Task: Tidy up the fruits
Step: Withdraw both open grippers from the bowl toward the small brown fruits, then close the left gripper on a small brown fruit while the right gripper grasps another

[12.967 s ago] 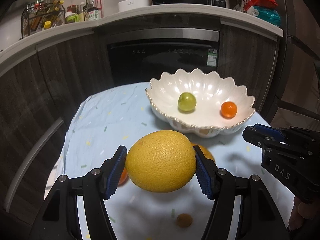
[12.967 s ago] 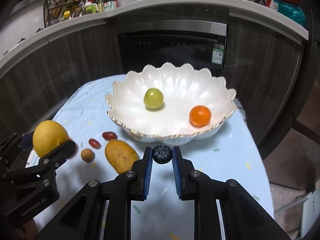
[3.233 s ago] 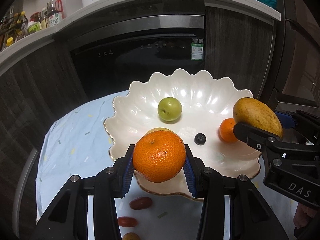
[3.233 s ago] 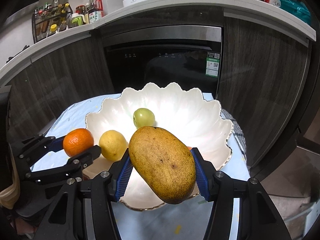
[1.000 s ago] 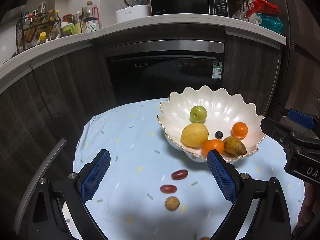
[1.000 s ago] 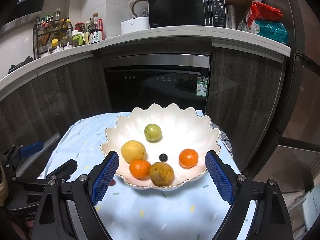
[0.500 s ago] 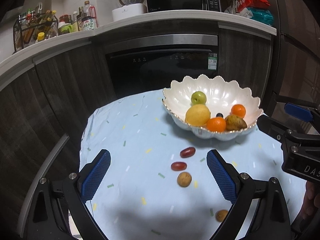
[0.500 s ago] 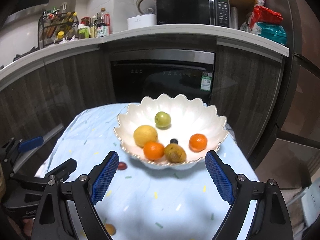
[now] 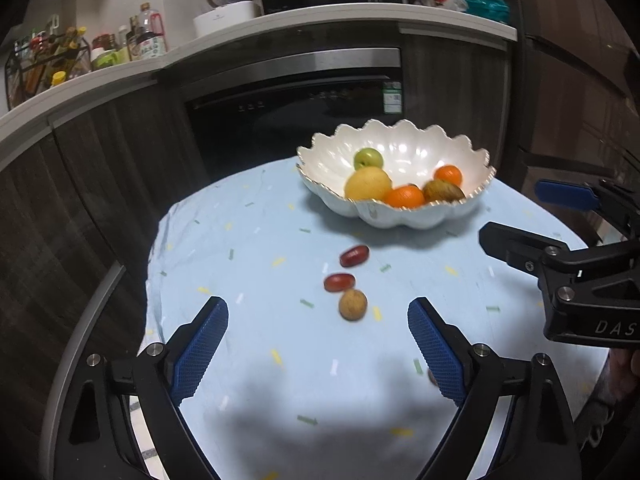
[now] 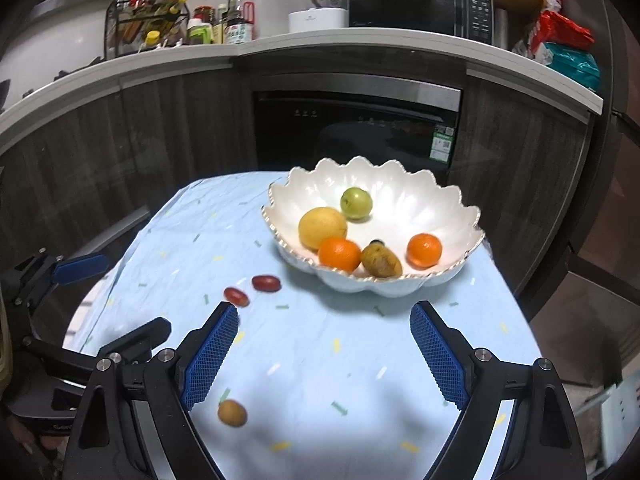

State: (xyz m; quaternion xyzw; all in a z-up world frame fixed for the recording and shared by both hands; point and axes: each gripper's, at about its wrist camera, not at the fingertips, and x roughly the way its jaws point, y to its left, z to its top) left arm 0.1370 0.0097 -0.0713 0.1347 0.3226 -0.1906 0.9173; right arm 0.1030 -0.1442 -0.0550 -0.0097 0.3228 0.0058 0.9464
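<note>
Dark wood-grain cabinets w/ a black built-in oven (image 10: 356, 132) sit behind the round table, which is covered by a pale blue cloth (image 9: 260, 240) w/ small confetti flecks, slightly wrinkled. On it stands a glossy white scalloped ceramic bowl (image 10: 440, 204) w/ a thin gold rim. Inside it: a smooth green round fruit (image 10: 356, 203) at the back, a matte yellow citrus (image 10: 322, 227), a pebbly orange tangerine (image 10: 339, 254) up front, a brownish speckled oval mango (image 10: 381, 261) next to it, a 2nd small orange (image 10: 424, 250) on the right, and a tiny dark berry (image 10: 376, 243) mostly hidden behind the mango. Loose on the cloth, near the bowl: two shiny dark-red oblong grapes (image 9: 354, 255) (image 9: 339, 282) and a tan rough round longan (image 9: 352, 304) just beside the nearer one. A 2nd tan round fruit (image 10: 231, 413) lies closer to me, blurred; in the left view it's almost fully hidden behind a blue pad. My left gripper (image 9: 318, 344) is spread wide, nothing between its ribbed blue pads, above the cloth. My right gripper (image 10: 324, 354) is likewise wide apart & holding nothing. Frame edges are blurry, so the counter bottles (image 10: 224, 20) are hard to read.
</note>
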